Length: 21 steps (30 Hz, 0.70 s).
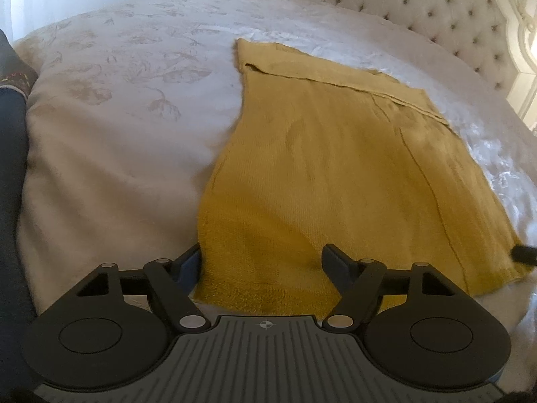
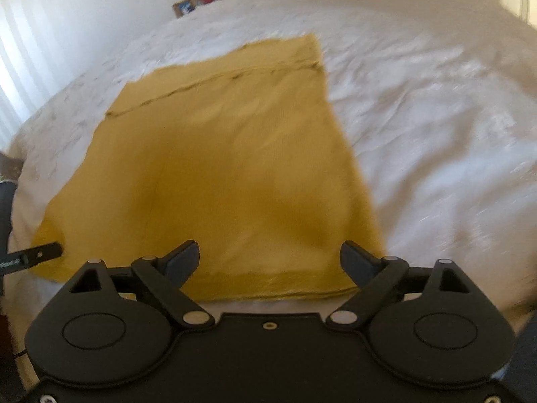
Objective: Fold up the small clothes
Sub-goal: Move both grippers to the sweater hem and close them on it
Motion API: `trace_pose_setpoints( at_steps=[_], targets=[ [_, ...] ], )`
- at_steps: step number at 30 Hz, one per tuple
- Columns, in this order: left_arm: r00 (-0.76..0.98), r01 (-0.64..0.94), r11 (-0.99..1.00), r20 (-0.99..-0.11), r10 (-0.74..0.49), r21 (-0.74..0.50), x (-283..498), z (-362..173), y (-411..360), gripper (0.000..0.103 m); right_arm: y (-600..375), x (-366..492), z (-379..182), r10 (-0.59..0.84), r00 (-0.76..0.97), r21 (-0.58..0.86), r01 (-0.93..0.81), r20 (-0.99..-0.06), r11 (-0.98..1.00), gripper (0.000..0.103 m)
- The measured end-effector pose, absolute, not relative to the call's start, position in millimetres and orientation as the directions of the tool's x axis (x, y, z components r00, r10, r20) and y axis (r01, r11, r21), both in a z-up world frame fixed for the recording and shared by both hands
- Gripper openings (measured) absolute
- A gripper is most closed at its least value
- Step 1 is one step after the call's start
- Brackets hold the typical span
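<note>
No text, brand or number can be read in either view. The left gripper bears only a small crosshair sign on its ribbed grey plate. In the right wrist view, pale lettering on that gripper's finger at the left edge is too blurred to read.

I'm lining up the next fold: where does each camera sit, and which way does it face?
Left wrist: on the left gripper, over the mustard-yellow knitted garment's near-left corner, facing the tufted headboard; jaws open.
Right wrist: on the right gripper, over the near-right corner, facing across the white bedspread; jaws open, blurred.
Shared: the garment; each view catches the other gripper's fingertip.
</note>
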<state>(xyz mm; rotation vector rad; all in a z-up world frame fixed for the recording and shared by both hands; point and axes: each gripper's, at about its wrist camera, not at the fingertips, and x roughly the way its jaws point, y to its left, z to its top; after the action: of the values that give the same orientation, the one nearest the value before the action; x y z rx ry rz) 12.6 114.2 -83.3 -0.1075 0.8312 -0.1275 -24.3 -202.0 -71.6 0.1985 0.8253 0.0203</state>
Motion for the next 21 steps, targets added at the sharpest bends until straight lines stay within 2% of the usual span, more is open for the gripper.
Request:
trace_pose_setpoints(
  at_steps=[5, 7, 10, 16, 19, 21],
  targets=[
    [0.676, 0.068, 0.986, -0.72, -0.157, -0.152, 9.8, -78.8, 116.9, 0.073, -225.3, -21.1, -63.1, 0.014, 0.678, 0.114, 0.103, -0.735, 0.988, 0.09],
    [0.676, 0.062, 0.987, -0.721, -0.152, -0.15, 10.7, -77.8, 118.6, 0.073, -234.2, -15.4, -67.2, -0.001, 0.655, 0.099, 0.116, -0.756, 0.988, 0.08],
    [0.673, 0.048, 0.989, -0.727, -0.135, -0.14, 12.5, -77.3, 121.3, 0.073, -247.4, -7.2, -77.2, 0.039, 0.617, 0.143, 0.12, -0.786, 0.982, 0.067],
    [0.651, 0.018, 0.99, -0.75, -0.116, -0.137, 16.8, -80.8, 128.9, 0.073, -255.9, -1.4, -87.8, 0.11, 0.594, 0.214, 0.108, -0.797, 0.971, 0.066],
    [0.65, 0.012, 0.988, -0.75, -0.123, -0.151, 17.2, -81.0, 131.5, 0.073, -256.4, -3.2, -90.7, 0.16, 0.588, 0.255, 0.082, -0.793, 0.964, 0.058],
    [0.65, 0.014, 0.988, -0.75, -0.124, -0.151, 18.5, -82.0, 130.8, 0.073, -256.3, -3.3, -92.6, 0.191, 0.583, 0.28, 0.066, -0.79, 0.958, 0.058]
  ],
)
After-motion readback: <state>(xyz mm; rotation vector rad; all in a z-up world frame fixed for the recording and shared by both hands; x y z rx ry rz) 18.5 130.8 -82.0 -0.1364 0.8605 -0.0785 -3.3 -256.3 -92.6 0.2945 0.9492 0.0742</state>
